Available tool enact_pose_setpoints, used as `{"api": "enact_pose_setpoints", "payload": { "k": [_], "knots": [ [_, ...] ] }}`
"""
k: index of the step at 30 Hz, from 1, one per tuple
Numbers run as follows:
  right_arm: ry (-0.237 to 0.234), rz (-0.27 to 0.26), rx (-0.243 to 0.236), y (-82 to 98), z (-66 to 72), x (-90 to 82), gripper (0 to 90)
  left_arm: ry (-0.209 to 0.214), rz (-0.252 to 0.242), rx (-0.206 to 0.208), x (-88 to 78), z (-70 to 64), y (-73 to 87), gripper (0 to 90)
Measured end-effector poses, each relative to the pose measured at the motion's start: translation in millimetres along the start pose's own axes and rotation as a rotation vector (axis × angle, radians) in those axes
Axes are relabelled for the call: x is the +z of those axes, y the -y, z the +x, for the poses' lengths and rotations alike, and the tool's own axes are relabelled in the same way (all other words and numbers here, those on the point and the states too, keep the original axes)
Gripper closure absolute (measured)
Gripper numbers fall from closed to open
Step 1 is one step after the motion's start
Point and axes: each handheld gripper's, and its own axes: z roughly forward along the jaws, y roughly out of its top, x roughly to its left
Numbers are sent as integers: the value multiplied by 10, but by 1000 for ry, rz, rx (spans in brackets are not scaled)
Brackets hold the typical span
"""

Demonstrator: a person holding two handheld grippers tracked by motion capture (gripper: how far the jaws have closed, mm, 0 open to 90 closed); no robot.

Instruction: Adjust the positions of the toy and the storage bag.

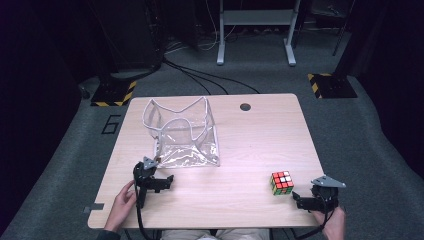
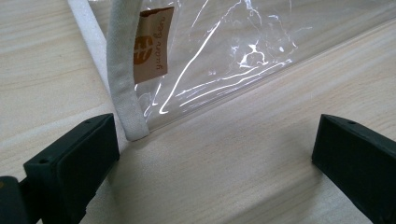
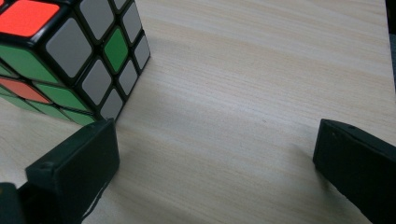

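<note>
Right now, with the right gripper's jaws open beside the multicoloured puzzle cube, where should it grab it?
Grip the multicoloured puzzle cube across two opposite flat side faces, probably coming in level from its right, where the right gripper sits. The cube rests flat on the pale wooden table with bare space around it, and its parallel faces suit the open jaws. In the right gripper view the cube sits off to the left, so shift that way first.

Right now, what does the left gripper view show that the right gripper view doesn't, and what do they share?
Left gripper view alone: the clear plastic bag with its white piping and a brown label, just beyond the left gripper. Right gripper view alone: the puzzle cube, beside one jaw of the right gripper. Both share the light wooden table and wide-open black jaws with nothing between them.
</note>
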Motion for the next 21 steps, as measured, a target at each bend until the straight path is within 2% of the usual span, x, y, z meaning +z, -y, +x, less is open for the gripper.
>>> {"api": "enact_pose_setpoints", "payload": {
  "k": [8, 13, 21],
  "knots": [
    [3, -1, 2, 0, 2, 1, 0, -15, -5, -19, -13, -24, 18, 5],
    [17, 0, 13, 4, 21, -6, 0, -22, 5, -15, -33, -28, 32, 2],
    [19, 16, -3, -17, 47, -13, 0, -25, 5, -14, -34, -31, 32, 3]
  ]
}}
